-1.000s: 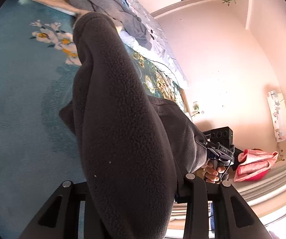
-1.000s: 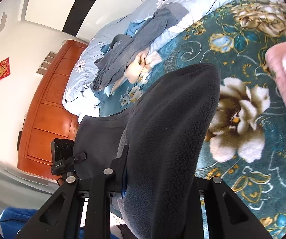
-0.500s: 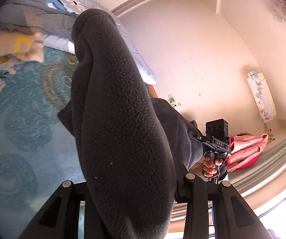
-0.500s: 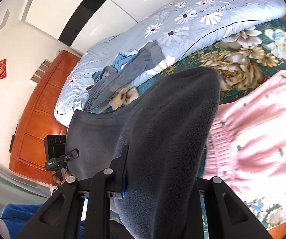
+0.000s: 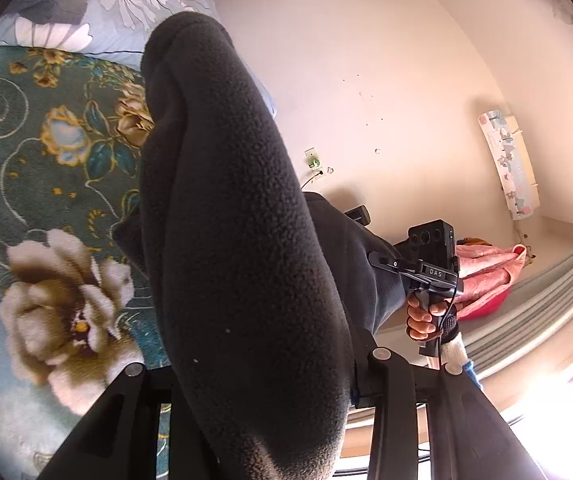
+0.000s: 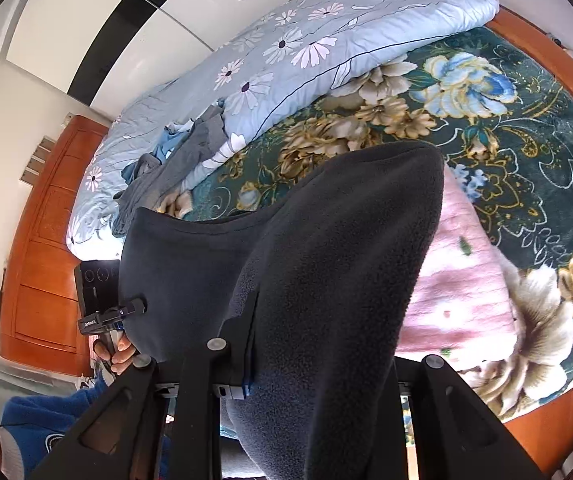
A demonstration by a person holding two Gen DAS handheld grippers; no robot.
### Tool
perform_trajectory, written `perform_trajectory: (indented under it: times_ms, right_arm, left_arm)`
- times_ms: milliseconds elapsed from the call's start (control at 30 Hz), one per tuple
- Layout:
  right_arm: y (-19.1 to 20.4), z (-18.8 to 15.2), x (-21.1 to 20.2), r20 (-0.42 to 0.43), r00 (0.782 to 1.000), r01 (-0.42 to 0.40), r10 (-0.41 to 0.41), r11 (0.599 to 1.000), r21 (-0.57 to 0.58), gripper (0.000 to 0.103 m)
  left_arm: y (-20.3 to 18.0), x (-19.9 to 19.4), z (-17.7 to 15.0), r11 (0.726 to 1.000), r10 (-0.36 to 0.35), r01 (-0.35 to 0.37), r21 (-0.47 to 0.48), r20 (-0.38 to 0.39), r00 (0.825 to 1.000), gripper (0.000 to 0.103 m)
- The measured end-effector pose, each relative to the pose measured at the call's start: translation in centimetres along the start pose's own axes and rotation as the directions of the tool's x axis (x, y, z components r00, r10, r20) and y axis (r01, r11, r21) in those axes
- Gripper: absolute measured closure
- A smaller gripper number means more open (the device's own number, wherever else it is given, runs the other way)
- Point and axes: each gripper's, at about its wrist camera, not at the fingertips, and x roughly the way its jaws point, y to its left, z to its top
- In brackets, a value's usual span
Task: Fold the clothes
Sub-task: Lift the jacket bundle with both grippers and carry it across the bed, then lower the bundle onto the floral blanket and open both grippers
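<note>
A dark grey fleece garment (image 5: pixel 246 240) is stretched in the air between both grippers, above the bed. My left gripper (image 5: pixel 260 360) is shut on one thick fold of it; the fleece hides the fingertips. My right gripper (image 6: pixel 324 352) is shut on the other end of the same fleece garment (image 6: pixel 346 260). Each wrist view shows the other gripper in a person's hand: the right gripper (image 5: pixel 382 260) at the right of the left wrist view, the left gripper (image 6: pixel 136 307) at the lower left of the right wrist view. A folded pink garment (image 6: pixel 466 280) lies on the blanket under the fleece.
The bed has a teal floral blanket (image 6: pixel 506 120) and a rolled light-blue daisy duvet (image 6: pixel 306 48). A pile of grey and blue clothes (image 6: pixel 174 164) lies by the duvet. A wooden cabinet (image 6: pixel 46 260) stands beside the bed. A pink cloth (image 5: pixel 486 276) sits by the far wall.
Both grippers have carried the fleece sideways across the bed, away from the clothes pile. The pink garment has come under the fleece in the right wrist view. Both grips are unchanged.
</note>
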Motion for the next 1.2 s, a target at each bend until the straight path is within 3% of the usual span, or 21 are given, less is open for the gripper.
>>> perform_trajectory:
  times_ms: [133, 200, 300, 467, 633, 767, 833, 900, 1067, 1200]
  right_arm:
    - [-1.8, 2.0, -0.2, -0.027, 1.000, 0.001, -0.003, 0.999, -0.049, 0.076]
    - [-2.5, 3.2, -0.2, -0.042, 0.999, 0.003, -0.006, 0.997, -0.073, 0.076]
    - [-3.7, 4.6, 0.1, -0.067, 0.998, 0.001, -0.008, 0.995, -0.103, 0.076]
    - [-9.5, 4.6, 3.5, -0.128, 0.992, 0.000, -0.002, 1.000, -0.015, 0.075]
    - [-14.6, 3.0, 5.1, -0.086, 0.993, -0.076, 0.084, 0.993, 0.090, 0.074]
    - [-14.5, 3.4, 4.9, -0.085, 0.991, -0.101, 0.106, 0.993, 0.056, 0.074]
    - [-14.0, 4.2, 4.5, -0.098, 0.991, -0.092, 0.094, 0.996, 0.023, 0.074]
    - [-14.1, 4.6, 4.3, -0.099, 0.991, -0.088, 0.089, 0.996, 0.015, 0.074]
    - [-15.7, 3.5, 5.3, -0.084, 0.987, -0.134, 0.140, 0.989, 0.070, 0.070]
    - [-16.0, 2.8, 4.8, -0.056, 0.985, -0.160, 0.166, 0.983, 0.087, 0.065]
  left_arm:
    - [0.2, 2.4, 0.3, 1.000, 0.000, -0.001, 0.009, 0.022, 1.000, 0.064]
    - [-0.7, 6.3, 0.5, 1.000, 0.001, -0.002, 0.011, 0.047, 0.999, 0.064]
    - [-0.5, 8.3, 0.1, 0.999, 0.026, -0.028, 0.024, 0.087, 0.996, 0.064]
    - [1.8, 11.7, -1.3, 0.996, 0.092, -0.092, -0.005, 0.060, 0.994, 0.063]
    - [5.4, 13.1, -2.2, 0.991, 0.090, -0.087, -0.099, 0.023, 0.996, 0.061]
    - [5.9, 13.5, -2.3, 0.991, 0.075, -0.070, -0.118, 0.036, 0.997, 0.061]
    - [4.4, 13.3, -1.9, 0.994, 0.096, -0.094, -0.047, 0.055, 0.994, 0.061]
    - [5.2, 9.4, -1.1, 0.994, 0.112, -0.111, -0.015, 0.052, 0.992, 0.061]
    - [6.0, 9.6, -2.1, 0.990, 0.130, -0.128, -0.058, 0.027, 0.991, 0.060]
    - [6.1, 9.2, -1.6, 0.989, 0.124, -0.123, -0.086, 0.003, 0.992, 0.048]
